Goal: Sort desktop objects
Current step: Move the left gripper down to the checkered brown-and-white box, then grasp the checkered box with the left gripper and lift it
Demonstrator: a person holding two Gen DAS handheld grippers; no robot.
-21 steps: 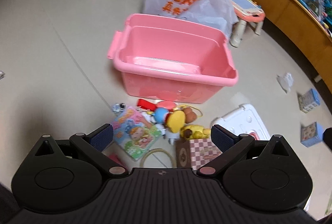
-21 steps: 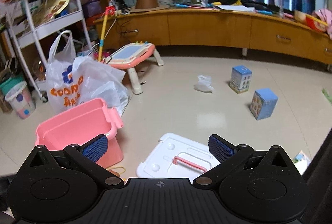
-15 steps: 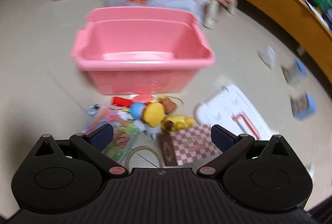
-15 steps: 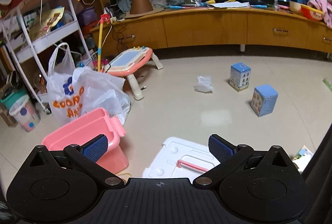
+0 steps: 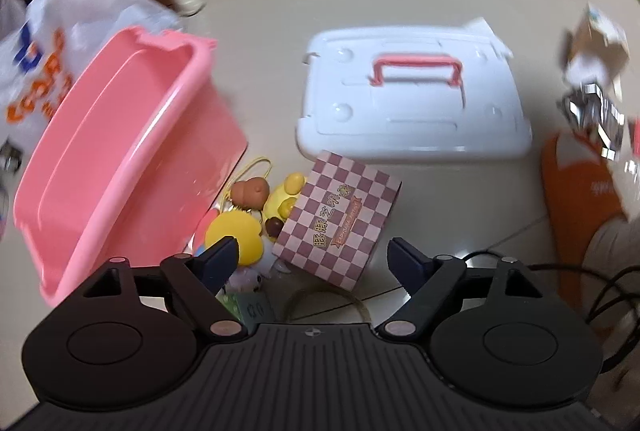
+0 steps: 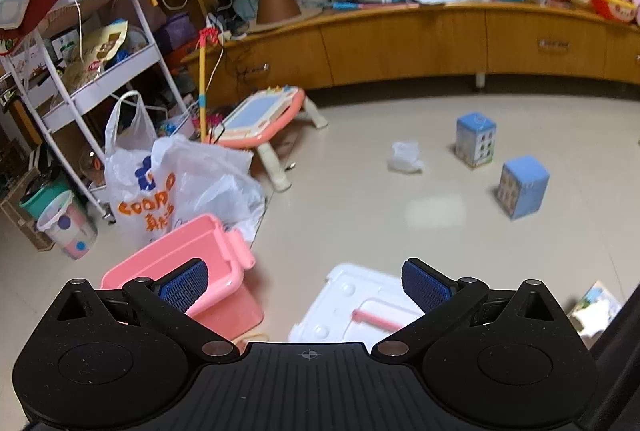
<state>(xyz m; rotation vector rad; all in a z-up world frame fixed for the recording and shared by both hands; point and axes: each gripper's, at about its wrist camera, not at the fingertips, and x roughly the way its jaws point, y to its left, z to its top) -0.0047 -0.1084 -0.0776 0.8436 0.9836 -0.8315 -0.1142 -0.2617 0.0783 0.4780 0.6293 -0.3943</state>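
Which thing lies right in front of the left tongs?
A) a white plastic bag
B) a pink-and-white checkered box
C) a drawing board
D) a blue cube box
B: the checkered box lies on the floor just ahead of the open left tongs, leaning on the small toys beside the pink bin.

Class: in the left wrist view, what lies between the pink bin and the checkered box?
Small toys crowd between the pink bin and checkered box.
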